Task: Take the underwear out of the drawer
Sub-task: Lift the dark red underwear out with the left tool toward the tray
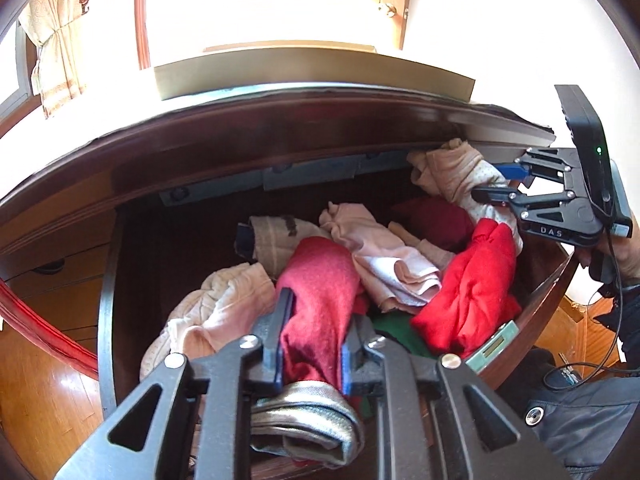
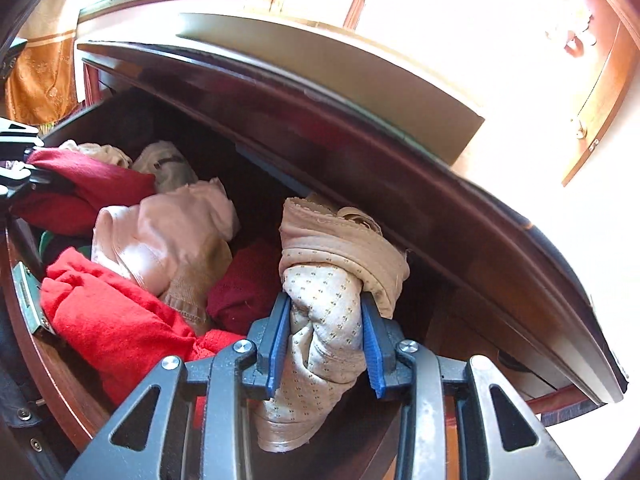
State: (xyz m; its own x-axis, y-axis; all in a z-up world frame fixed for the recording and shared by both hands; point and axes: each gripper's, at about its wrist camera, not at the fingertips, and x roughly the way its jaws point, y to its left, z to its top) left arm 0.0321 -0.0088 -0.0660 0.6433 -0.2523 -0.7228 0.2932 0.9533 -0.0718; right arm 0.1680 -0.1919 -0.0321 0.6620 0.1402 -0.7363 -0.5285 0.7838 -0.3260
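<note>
My left tool [image 1: 312, 336] is clamped on a dark red garment [image 1: 320, 280] at the drawer's [image 1: 105, 320] front edge, a grey waistband [image 1: 308, 420] hanging below the pads. Pink [image 1: 384, 256] and bright red [image 1: 472, 288] pieces lie heaped mid-drawer. My right tool [image 2: 326, 344] grips a beige dotted pair [image 2: 320, 320], lifted near the drawer's back right corner under the dresser top [image 2: 400, 160].

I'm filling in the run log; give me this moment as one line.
left gripper: shut on red underwear | right gripper: shut on beige dotted underwear | drawer: open, more garments inside
</note>
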